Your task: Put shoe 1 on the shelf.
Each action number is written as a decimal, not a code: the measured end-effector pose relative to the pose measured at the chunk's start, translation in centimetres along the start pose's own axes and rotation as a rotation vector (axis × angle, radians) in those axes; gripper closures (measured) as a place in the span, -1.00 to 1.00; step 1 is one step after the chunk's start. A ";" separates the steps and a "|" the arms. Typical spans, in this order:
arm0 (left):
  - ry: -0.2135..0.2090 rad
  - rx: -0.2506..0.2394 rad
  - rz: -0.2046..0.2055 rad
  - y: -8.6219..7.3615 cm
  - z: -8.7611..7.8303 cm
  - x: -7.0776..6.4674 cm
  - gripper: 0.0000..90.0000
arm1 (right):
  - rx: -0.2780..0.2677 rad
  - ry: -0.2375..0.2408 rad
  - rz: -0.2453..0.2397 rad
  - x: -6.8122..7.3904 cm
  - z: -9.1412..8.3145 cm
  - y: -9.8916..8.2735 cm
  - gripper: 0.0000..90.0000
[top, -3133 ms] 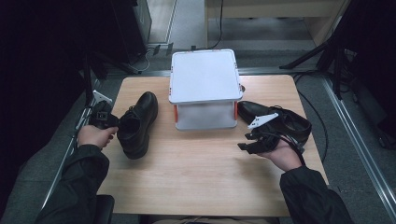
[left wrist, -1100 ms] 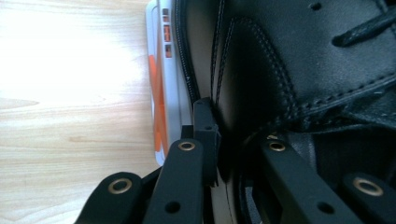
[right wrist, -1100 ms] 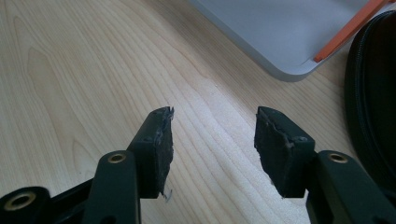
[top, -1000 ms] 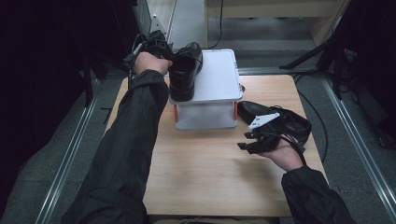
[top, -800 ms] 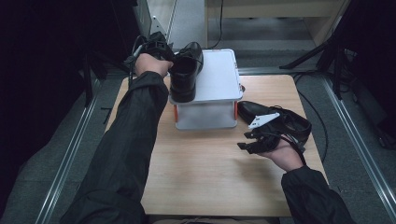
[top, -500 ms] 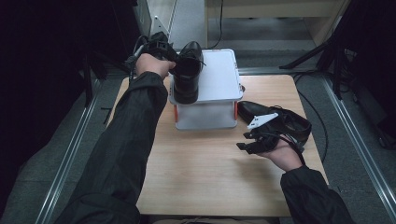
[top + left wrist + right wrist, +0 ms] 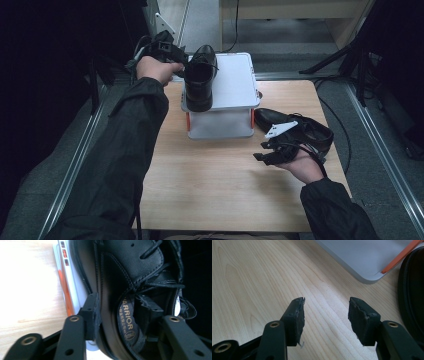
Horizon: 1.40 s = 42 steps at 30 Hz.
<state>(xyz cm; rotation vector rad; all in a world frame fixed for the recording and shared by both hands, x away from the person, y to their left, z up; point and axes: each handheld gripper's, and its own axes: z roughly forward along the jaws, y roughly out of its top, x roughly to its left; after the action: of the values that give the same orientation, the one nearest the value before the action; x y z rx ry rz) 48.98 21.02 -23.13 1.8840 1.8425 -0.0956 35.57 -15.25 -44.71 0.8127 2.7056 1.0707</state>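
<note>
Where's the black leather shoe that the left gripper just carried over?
In the high view, the black leather lace-up shoe sits on the left edge of the white box at the table's far side, the left gripper beside it.

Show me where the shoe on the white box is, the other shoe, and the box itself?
shoe on the box (image 7: 199,80), high view, on its upper.
second shoe (image 7: 312,131), high view, on its opening, lying on the table.
white box (image 7: 234,85), high view, on its bare lid.
</note>
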 end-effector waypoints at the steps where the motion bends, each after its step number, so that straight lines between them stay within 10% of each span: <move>1: 0.000 -0.018 0.011 -0.1 -0.4 0.2 0.20 | 0.001 0.000 0.004 0.0 0.0 0.0 0.06; 10: -0.081 -0.086 0.053 -1.5 -5.1 1.8 0.16 | 0.000 0.002 0.041 -0.4 -0.3 -0.1 0.07; 17: -0.057 -0.107 0.049 -3.3 -6.3 4.6 0.14 | -0.001 0.017 0.055 -0.6 -0.4 -0.2 0.14; 28: -0.063 -0.099 0.048 -6.9 -1.7 9.2 0.07 | -0.004 0.076 0.113 -2.0 -0.6 -0.4 0.20; 33: -0.131 -0.103 0.042 -8.9 1.1 10.6 0.05 | -0.018 0.040 0.092 -2.5 -1.5 -0.6 0.20; 42: -0.133 -0.075 0.071 -13.1 5.4 11.4 0.04 | -0.004 -0.025 0.083 -4.6 -3.1 -1.6 0.21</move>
<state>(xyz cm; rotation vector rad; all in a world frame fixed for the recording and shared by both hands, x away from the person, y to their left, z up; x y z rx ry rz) 38.95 28.85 -36.19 1.8433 1.6671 -0.1226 37.84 -20.52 -43.86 0.9394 2.6697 1.0752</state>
